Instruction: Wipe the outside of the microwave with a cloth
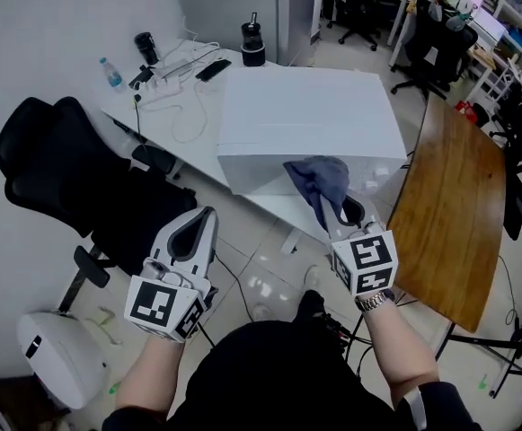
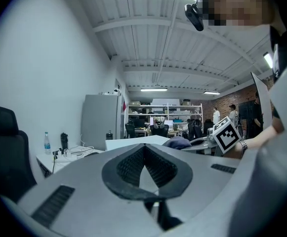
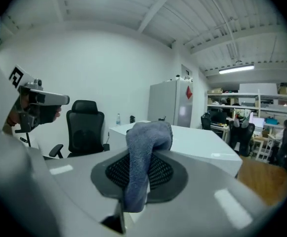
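The microwave fills the upper middle of the head view as a plain white box. My right tongs clamp the blue-grey cloth, which is bunched at the box's near lower edge. I'd spread it flat and press in long, overlapping strokes. My left tongs, at lower left, are closed and empty. I can't tell whether the cloth touches the front, and the far sides are hidden.
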Demonstrator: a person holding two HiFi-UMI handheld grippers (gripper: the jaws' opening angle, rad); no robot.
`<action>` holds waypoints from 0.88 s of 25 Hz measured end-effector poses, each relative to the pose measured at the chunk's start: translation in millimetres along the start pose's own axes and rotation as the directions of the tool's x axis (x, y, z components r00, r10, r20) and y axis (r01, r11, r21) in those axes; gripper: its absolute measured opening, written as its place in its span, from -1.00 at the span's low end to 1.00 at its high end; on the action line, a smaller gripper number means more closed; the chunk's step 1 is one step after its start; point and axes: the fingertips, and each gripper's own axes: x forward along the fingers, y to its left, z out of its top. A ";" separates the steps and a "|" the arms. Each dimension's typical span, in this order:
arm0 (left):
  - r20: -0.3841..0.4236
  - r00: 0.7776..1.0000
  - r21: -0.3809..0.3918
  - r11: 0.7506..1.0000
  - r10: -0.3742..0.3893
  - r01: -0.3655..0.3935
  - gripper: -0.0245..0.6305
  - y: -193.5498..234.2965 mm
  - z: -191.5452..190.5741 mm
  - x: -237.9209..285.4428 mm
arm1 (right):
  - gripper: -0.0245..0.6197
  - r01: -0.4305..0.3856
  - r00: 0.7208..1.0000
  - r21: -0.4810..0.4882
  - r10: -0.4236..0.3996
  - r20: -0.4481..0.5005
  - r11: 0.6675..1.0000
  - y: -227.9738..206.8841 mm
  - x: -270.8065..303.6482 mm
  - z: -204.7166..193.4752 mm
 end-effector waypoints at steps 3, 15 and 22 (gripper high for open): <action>-0.009 0.999 0.000 0.999 0.040 -0.040 -0.92 12.8 -4.7 -18.0 | -0.78 -0.085 0.996 -0.027 0.085 0.005 0.996 43.3 26.1 -5.2; -0.048 0.973 0.009 0.974 0.227 -0.227 -0.92 79.3 -14.9 -77.3 | -0.78 -0.231 0.973 -0.095 0.233 0.004 0.968 142.1 129.5 -29.1; -0.070 0.959 0.034 0.962 0.274 -0.272 -0.92 100.7 -13.9 -92.9 | -0.78 -0.202 0.979 -0.128 0.200 -0.031 0.971 145.4 175.4 -47.7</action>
